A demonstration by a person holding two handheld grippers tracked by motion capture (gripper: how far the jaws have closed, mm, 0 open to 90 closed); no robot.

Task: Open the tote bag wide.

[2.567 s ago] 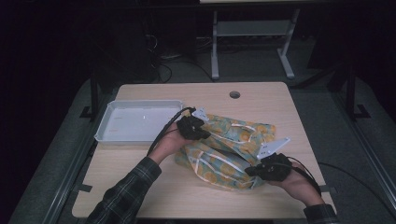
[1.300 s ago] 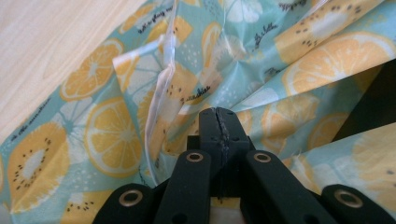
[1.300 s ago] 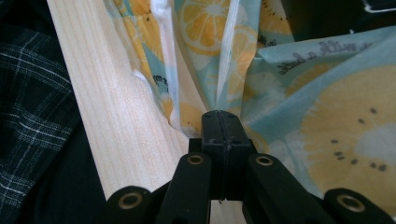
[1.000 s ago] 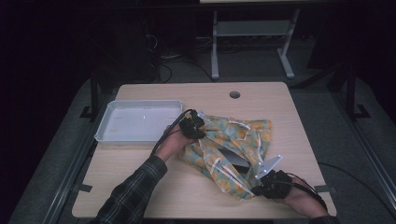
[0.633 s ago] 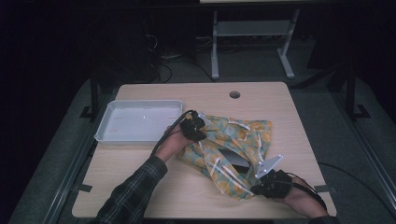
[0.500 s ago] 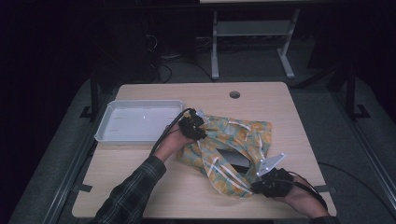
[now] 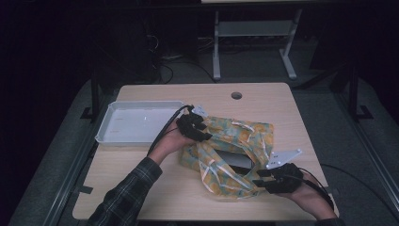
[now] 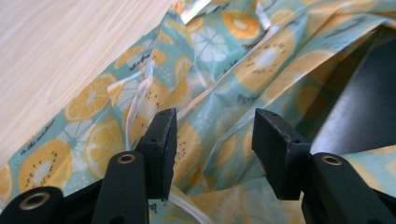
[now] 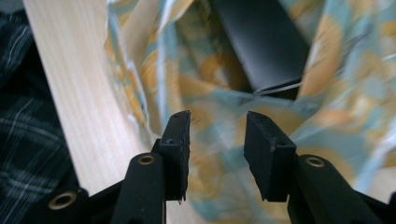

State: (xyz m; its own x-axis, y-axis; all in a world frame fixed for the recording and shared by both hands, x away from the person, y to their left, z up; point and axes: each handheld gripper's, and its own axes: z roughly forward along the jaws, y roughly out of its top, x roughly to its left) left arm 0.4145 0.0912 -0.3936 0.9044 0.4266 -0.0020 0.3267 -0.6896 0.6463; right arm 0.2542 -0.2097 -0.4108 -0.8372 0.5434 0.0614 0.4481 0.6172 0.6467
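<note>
Left gripper over the far left corner of fruit-print cloth, jaws parted and just been opening, fabric below the gap, pads off it. Right gripper at the cloth's near right edge, jaws likewise apart and just been opening, nothing pinched. Cloth rumpled mid-table, teal with orange and kiwi slices, draped around a flat black object showing through a gap in the folds. Plaid sleeve lower left. White tray just left of the cloth. Light wood table with round grommet hole near far edge. Beyond: dim room, grey floor, white desk frame, cables.
</note>
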